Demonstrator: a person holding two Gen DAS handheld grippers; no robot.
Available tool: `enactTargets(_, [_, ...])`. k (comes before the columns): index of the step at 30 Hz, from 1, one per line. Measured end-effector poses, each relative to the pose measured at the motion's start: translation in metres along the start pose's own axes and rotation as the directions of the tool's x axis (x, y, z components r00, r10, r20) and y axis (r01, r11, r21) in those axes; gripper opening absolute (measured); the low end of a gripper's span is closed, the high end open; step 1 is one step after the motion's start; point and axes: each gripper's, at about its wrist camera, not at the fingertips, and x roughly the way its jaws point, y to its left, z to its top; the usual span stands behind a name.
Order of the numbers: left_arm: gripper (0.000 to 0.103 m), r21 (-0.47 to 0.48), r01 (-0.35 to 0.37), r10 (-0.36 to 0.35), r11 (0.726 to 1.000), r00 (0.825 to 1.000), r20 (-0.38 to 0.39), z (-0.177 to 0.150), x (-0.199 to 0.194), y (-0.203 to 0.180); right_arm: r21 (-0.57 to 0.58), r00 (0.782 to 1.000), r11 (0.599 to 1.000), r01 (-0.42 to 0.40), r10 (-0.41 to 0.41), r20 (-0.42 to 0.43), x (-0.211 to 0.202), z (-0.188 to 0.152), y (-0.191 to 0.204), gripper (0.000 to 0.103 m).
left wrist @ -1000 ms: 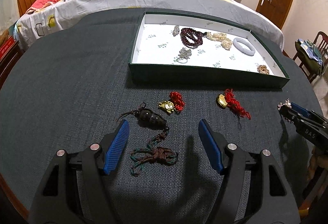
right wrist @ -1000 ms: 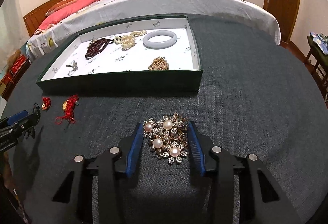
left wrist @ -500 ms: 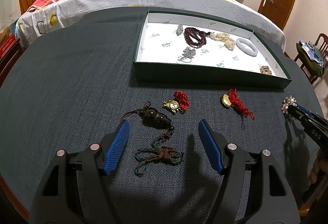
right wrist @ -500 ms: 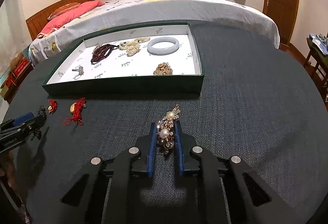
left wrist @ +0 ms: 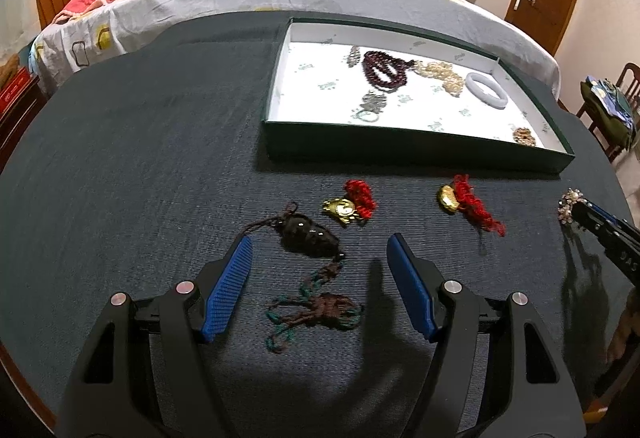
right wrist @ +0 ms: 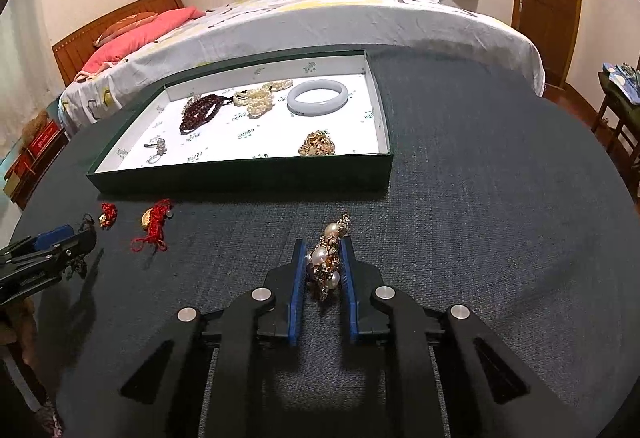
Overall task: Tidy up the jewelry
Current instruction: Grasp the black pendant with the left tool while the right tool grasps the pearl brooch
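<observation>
My right gripper [right wrist: 323, 248] is shut on a pearl brooch [right wrist: 329, 262] and holds it above the dark table, in front of the green tray [right wrist: 240, 175]. The brooch also shows at the right in the left wrist view [left wrist: 569, 201]. My left gripper [left wrist: 320, 250] is open and empty, its jaws either side of a dark pendant [left wrist: 306, 234] with a brown knotted cord [left wrist: 316, 312]. A gold charm with red cord [left wrist: 352, 202] and a second one [left wrist: 466, 199] lie between the pendant and the tray [left wrist: 416, 157].
The tray holds a dark red bead bracelet [right wrist: 200, 111], a pearl strand [right wrist: 260, 97], a pale bangle [right wrist: 317, 102], a gold brooch [right wrist: 317, 145] and a silver piece [right wrist: 157, 146]. A bed [right wrist: 320, 21] stands behind the table. A chair [right wrist: 618, 105] is at the right.
My right gripper has shut on the pearl brooch and lifted it off the table, turning it on edge. My left gripper has stayed open over the dark pendant.
</observation>
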Motion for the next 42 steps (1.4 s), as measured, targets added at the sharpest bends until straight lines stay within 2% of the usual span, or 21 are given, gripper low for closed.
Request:
enactTargets(13, [0.065,0.001,-0.012,0.012,1.0,1.0,-0.008,0.0,0.007,0.003,0.005,1.0,1.0,-0.016,0.016,-0.017,0.004,-0.002,0.002,0.018])
enactTargets(15, [0.055,0.013,-0.029,0.029,0.999,1.0,-0.004,0.002,0.008,0.004,0.006,1.0,1.0,-0.017,0.017,-0.018,0.004,-0.002,0.002,0.018])
enactTargets(21, [0.035,-0.003,-0.028,0.028,1.0,1.0,-0.014,0.005,0.006,0.017,0.008,1.0,1.0,-0.019,0.019,-0.019,0.005,-0.002,0.002,0.018])
enactTargets(32, [0.033,0.001,-0.003,0.003,1.0,1.0,-0.014,0.009,0.009,0.017,0.006,1.0,1.0,-0.018,0.018,-0.017,0.005,-0.002,0.003,0.018])
enactTargets(34, [0.029,-0.001,-0.002,0.002,1.0,1.0,-0.008,0.009,0.009,0.018,0.005,1.0,1.0,-0.017,0.017,-0.018,0.006,-0.002,0.003,0.018])
enactTargets(35, [0.023,0.001,0.0,0.0,1.0,1.0,-0.009,0.009,0.009,0.018,0.005,1.0,1.0,-0.017,0.018,-0.018,0.005,-0.002,0.003,0.018])
enactTargets(42, [0.019,0.007,0.005,-0.004,1.0,1.0,-0.007,0.009,0.009,0.021,0.004,1.0,1.0,-0.02,0.02,-0.018,0.005,-0.002,0.004,0.018])
